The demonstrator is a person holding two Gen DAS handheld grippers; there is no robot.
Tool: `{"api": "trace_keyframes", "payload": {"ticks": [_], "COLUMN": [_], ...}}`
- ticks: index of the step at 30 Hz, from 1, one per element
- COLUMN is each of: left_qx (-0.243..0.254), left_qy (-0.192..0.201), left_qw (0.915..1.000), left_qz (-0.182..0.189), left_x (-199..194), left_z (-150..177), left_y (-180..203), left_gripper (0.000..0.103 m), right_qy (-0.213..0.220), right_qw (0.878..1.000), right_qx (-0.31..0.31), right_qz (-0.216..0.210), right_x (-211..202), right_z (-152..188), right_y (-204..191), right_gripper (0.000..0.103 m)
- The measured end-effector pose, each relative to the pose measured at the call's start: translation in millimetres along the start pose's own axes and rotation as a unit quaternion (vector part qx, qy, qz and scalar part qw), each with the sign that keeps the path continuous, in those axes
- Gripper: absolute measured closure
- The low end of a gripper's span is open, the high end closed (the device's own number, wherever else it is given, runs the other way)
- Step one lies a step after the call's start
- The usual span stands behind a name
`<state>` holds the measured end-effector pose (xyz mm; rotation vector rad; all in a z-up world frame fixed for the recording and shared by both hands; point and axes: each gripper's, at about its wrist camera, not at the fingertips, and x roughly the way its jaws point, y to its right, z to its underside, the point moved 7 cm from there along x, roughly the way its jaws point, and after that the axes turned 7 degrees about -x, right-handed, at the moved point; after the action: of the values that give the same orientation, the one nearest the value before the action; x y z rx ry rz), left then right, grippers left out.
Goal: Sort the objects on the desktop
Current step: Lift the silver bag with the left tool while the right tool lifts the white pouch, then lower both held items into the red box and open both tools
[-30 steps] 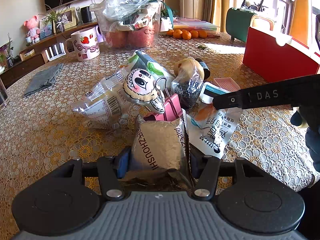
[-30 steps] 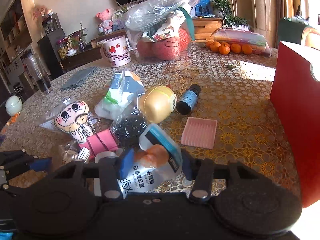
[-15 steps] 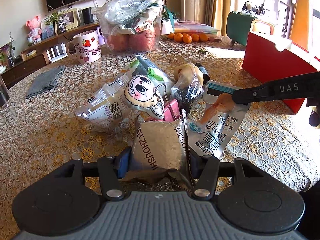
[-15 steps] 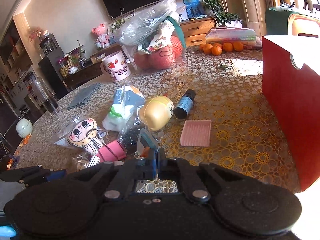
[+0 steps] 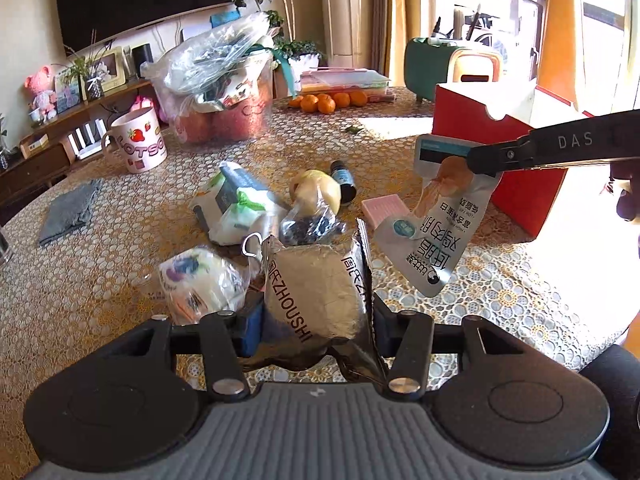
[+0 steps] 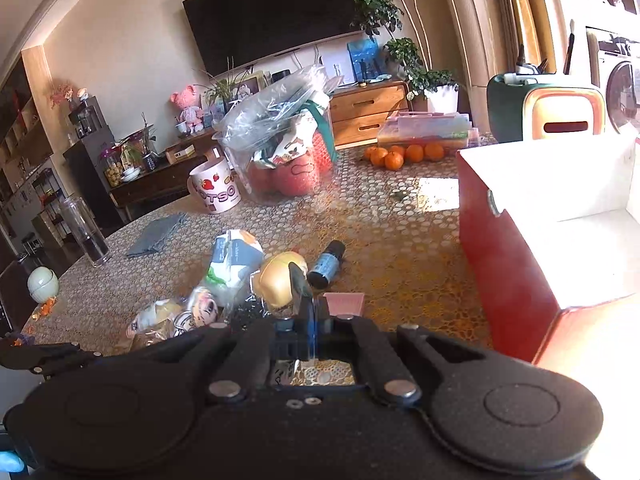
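My left gripper (image 5: pixel 316 316) is shut on a silver foil snack packet (image 5: pixel 316 288) and holds it above the table. My right gripper (image 6: pixel 308 316) is shut on a grey chicken-breast pouch (image 5: pixel 440 220), which hangs in the air left of the red box (image 5: pixel 516 160); in the right wrist view the pouch (image 6: pixel 300 284) shows edge-on. On the table lie a doll in plastic (image 5: pixel 200 284), a white and blue pack (image 5: pixel 236 200), a yellow round toy (image 5: pixel 316 192), a small dark bottle (image 5: pixel 344 182) and a pink tray (image 5: pixel 384 210).
The red box (image 6: pixel 508 264) stands open at the right, its white inside showing. At the back stand a Lotso mug (image 5: pixel 140 144), a clear bag of fruit (image 5: pixel 224 100) and several oranges (image 5: pixel 328 102). A grey cloth (image 5: pixel 68 212) lies at the left.
My right gripper closed on the pouch and lifted it up and right toward the red box. My left gripper rose with the foil packet; the pile now sits lower in view.
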<state>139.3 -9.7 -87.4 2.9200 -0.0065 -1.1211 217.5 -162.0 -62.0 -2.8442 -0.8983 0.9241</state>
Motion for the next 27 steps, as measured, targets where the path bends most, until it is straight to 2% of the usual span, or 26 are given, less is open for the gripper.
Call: {"api": "trace_keyframes", "payload": {"ticks": [13, 20, 27], "left_qx": [0.054, 0.083, 0.123], "left_qy": [0.054, 0.074, 0.083], "left_qw": [0.9960, 0.9915, 0.9850], "left_qz": [0.047, 0.068, 0.089], "left_x": [-24.4, -24.1, -12.3], "left_z": [-58.9, -90.8, -117.5], "left_y": [70.9, 109.2, 152.6], "left_gripper": [0.054, 0.054, 0.054], "right_qy": [0.080, 0.123, 0.144], "right_qw": [0.996, 0.991, 0.984], "right_qx": [0.023, 0.026, 0.038], "right_qz": [0.022, 0.056, 0.098], "right_x": [-71.7, -101.1, -114.2], "right_z": [-39.1, -60.2, -67.4], "right_y": [47.5, 85.3, 127.8], "right_gripper": [0.103, 0.103, 0.102]}}
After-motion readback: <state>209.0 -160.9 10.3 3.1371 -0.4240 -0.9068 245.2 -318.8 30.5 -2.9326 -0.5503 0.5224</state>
